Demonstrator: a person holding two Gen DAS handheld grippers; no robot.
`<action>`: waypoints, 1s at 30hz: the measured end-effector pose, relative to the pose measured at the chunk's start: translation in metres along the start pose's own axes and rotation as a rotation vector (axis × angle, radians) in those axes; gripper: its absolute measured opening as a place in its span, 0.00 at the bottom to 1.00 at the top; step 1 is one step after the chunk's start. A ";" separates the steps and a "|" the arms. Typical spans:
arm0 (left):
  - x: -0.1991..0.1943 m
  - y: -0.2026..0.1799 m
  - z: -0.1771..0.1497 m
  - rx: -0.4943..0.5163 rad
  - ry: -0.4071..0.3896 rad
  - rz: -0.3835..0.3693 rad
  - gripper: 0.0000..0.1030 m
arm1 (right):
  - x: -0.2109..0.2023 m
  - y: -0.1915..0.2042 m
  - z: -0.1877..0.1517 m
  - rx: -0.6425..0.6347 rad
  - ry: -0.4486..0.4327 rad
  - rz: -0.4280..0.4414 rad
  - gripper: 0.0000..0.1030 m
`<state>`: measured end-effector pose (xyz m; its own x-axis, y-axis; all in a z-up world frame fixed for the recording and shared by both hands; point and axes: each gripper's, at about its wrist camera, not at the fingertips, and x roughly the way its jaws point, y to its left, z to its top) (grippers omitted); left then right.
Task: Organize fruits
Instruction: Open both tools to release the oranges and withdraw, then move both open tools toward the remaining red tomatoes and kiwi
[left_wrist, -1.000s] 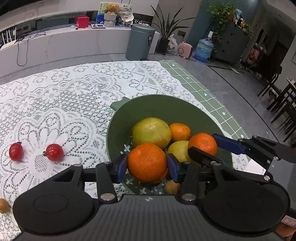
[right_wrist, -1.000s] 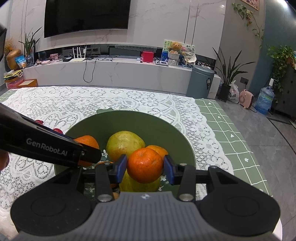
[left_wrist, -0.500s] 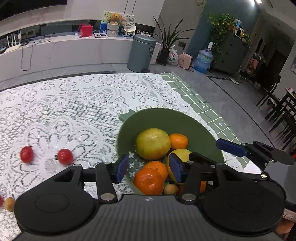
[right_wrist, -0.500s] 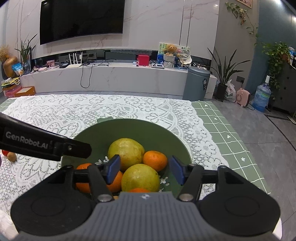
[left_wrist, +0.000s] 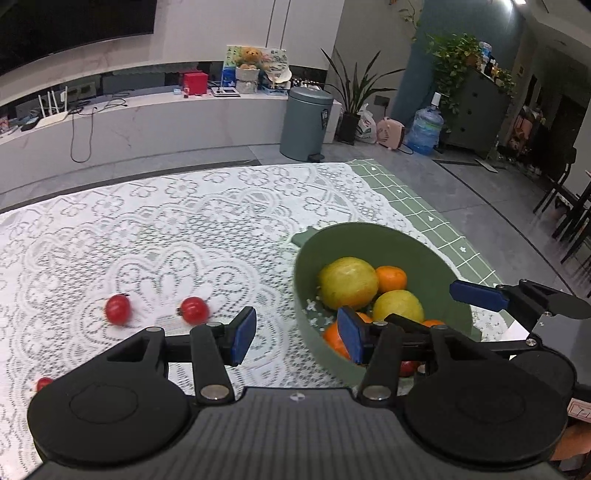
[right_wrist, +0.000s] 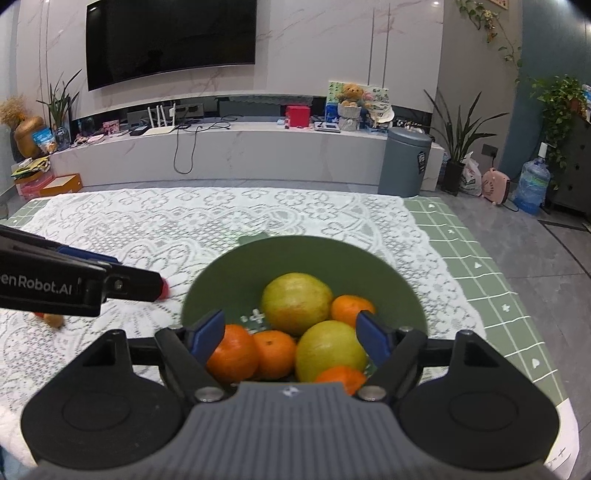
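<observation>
right gripper (right_wrist: 291, 334) hangs over the green bowl (right_wrist: 384, 269), jaws just swung wide, nothing clamped; oranges (right_wrist: 275, 352) and pale yellow fruits (right_wrist: 295, 302) sit inside. left gripper (left_wrist: 295, 334) gapes empty beside the bowl, two red tomatoes (left_wrist: 194, 310) on the lace bench (left_wrist: 184, 229).

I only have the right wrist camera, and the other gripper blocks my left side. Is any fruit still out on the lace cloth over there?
Observer: Yes. A left tomato and a right tomato lie on the lace cloth, left of the green bowl.
Operator: Is the left gripper holding anything?
Observer: No. The left gripper has just been opening its jaws; they stand open with nothing between them.
Operator: Any more fruit nearby?
Observer: A third red fruit shows at the near left, partly hidden behind the gripper's body.
</observation>
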<state>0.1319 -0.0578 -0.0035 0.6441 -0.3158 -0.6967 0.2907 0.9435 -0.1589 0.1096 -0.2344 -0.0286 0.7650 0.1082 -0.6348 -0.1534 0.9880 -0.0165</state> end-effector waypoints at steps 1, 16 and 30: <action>-0.002 0.002 -0.001 0.000 -0.001 0.005 0.58 | -0.001 0.002 0.000 0.001 0.002 0.004 0.74; -0.030 0.038 -0.032 -0.027 0.006 0.076 0.58 | -0.008 0.052 -0.015 -0.007 0.036 0.162 0.76; -0.048 0.097 -0.066 -0.185 0.009 0.139 0.58 | 0.007 0.105 -0.032 -0.120 0.103 0.230 0.75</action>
<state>0.0825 0.0559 -0.0317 0.6620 -0.1812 -0.7273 0.0646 0.9805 -0.1855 0.0792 -0.1331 -0.0595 0.6350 0.3107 -0.7073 -0.3940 0.9178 0.0495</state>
